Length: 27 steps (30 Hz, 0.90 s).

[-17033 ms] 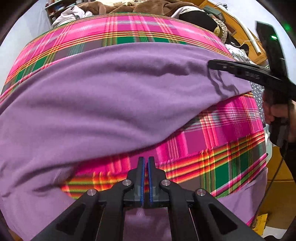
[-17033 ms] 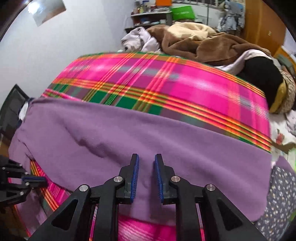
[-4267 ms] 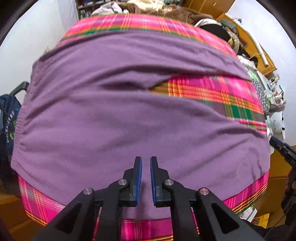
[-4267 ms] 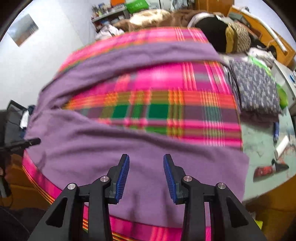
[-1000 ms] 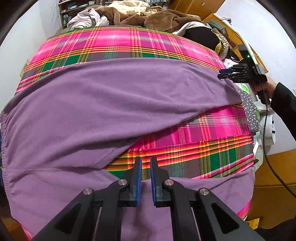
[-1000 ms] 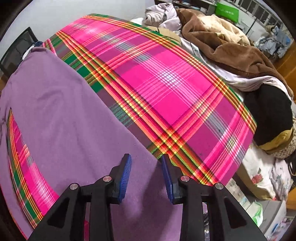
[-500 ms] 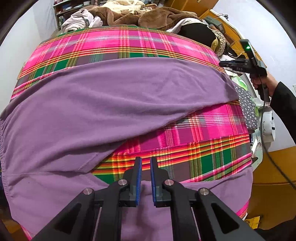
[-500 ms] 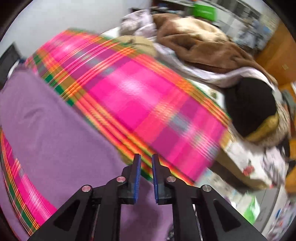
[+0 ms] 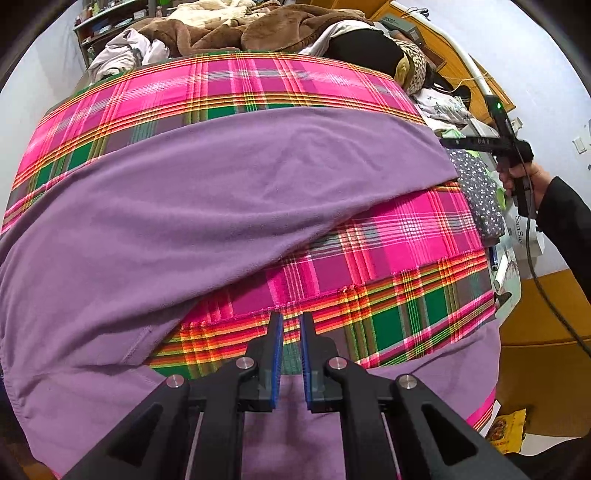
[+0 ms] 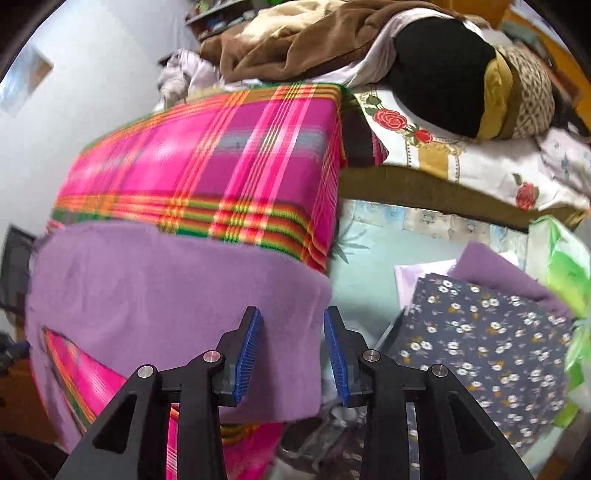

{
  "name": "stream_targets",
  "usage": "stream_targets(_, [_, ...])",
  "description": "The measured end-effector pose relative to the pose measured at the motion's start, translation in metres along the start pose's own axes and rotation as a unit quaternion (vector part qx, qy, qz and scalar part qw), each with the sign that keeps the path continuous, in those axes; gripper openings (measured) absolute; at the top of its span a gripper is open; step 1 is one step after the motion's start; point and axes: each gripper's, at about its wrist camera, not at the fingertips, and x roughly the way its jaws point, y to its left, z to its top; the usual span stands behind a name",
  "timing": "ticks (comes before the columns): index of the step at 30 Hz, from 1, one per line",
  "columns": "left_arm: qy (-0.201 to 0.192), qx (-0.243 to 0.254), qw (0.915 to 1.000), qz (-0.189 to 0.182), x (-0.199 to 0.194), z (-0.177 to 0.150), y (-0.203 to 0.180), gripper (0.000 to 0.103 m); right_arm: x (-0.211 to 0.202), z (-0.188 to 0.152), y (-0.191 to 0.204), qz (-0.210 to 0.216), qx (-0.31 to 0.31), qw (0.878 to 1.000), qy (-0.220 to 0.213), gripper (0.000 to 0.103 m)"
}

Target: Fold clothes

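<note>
A garment (image 9: pixel 207 206) lies across a blanket (image 9: pixel 258 81) on the bed; folded clothes (image 10: pixel 480 350) lie right, heaped bedding (image 9: pixel 258 26) behind.

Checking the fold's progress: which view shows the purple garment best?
The left wrist view: the purple garment spreads across the plaid blanket, both bands visible. The right wrist view shows only one end, seen between the opening jaws of the right gripper.
</note>
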Motion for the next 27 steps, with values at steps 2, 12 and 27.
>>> stream_targets(2, [0.001,-0.002,1.0,0.002,0.0,-0.001,0.001,0.008,-0.004,0.004,-0.003,0.016,0.014,1.0,-0.012,0.037])
stream_targets(12, [-0.004,-0.026,0.9996,0.01,-0.006,-0.008,0.009,0.008,0.013,0.029,0.019,0.013,-0.038,0.999,-0.008,0.021])
stream_targets(27, [-0.018,-0.032,0.999,0.026,-0.016,-0.008,0.019,0.008,-0.024,0.025,0.014,-0.068,0.013,0.995,-0.077,0.032])
